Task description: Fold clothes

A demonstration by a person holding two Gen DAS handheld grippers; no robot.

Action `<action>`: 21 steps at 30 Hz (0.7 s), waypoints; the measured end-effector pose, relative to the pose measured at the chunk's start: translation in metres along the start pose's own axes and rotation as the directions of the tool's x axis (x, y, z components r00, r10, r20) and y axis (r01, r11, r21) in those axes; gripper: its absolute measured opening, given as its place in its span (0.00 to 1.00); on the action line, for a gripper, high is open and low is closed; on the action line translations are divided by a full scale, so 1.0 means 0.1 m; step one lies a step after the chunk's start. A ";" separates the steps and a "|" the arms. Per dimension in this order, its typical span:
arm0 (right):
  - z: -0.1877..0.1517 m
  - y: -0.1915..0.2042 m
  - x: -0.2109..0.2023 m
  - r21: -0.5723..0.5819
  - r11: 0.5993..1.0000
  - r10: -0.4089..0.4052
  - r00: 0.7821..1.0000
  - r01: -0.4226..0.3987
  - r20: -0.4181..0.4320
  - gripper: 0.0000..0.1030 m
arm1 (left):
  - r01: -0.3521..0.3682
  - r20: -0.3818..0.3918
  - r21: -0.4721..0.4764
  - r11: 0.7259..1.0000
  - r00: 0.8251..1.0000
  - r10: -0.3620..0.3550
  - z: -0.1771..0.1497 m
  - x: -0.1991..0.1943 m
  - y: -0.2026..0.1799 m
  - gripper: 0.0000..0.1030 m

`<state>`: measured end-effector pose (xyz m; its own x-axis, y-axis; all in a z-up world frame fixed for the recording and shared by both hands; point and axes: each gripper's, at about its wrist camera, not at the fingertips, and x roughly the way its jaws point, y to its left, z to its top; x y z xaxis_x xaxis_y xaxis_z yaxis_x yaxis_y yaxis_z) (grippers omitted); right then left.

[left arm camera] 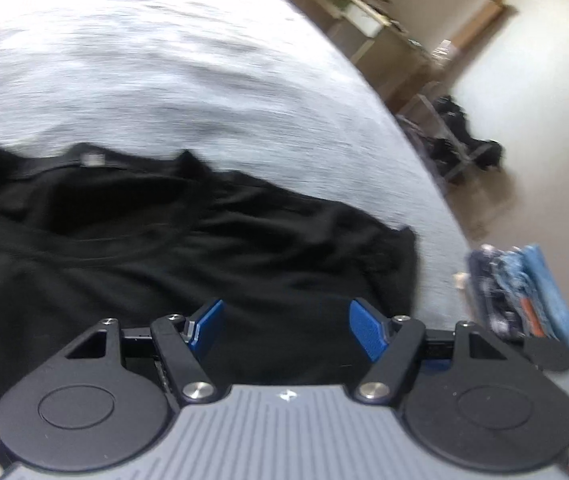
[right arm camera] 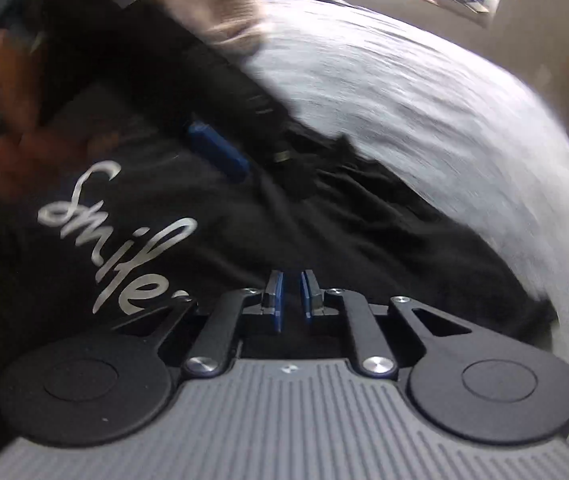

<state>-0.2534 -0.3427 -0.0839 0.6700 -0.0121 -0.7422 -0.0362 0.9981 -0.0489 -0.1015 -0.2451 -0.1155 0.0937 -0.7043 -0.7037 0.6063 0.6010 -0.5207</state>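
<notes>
Black T-shirt point(left arm camera: 132, 248) lay spread on the grey bed cover point(left arm camera: 172, 72), collar visible, no completed fold evident; most folding remained. Left gripper point(left arm camera: 284, 330) stood wide open, empty. Right gripper point(right arm camera: 291, 296) was nearly closed; no fabric showed between its pads.

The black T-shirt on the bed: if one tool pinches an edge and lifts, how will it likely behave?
The black T-shirt looks thin and creased, so it would probably hang limp and drape. Its sleeve already lies rumpled, so pushing likely bunches it on the grey bedsheet rather than sliding it whole.
</notes>
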 end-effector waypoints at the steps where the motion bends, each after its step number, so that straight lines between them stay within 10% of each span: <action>1: -0.02 -0.19 -0.07 0.103 0.994 -0.032 0.999 0.032 -0.001 0.10 | 0.019 0.000 0.010 1.000 1.000 -0.019 0.01 0.05 -0.08 0.67; 6: -0.19 -1.23 -0.17 0.579 0.789 -0.230 0.973 0.203 -0.027 0.12 | 0.041 0.005 0.083 0.996 0.999 -0.041 0.10 0.45 -0.56 0.60; 11: -0.33 -1.79 -0.10 0.794 0.581 -0.297 0.955 0.180 0.000 0.15 | -0.058 -0.024 0.125 0.990 0.998 0.062 0.12 0.85 -0.90 0.49; 21: -0.32 -2.11 0.37 0.845 0.518 -0.216 0.976 0.133 -0.022 0.27 | -0.138 -0.054 0.070 0.988 0.988 0.141 0.12 1.12 -0.89 0.24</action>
<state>-0.2443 -0.5558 -0.1225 0.6459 -0.2286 -0.7284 0.6972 0.5653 0.4408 -0.1358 -0.3820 -0.1426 0.1358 -0.5908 -0.7953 0.6411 0.6644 -0.3841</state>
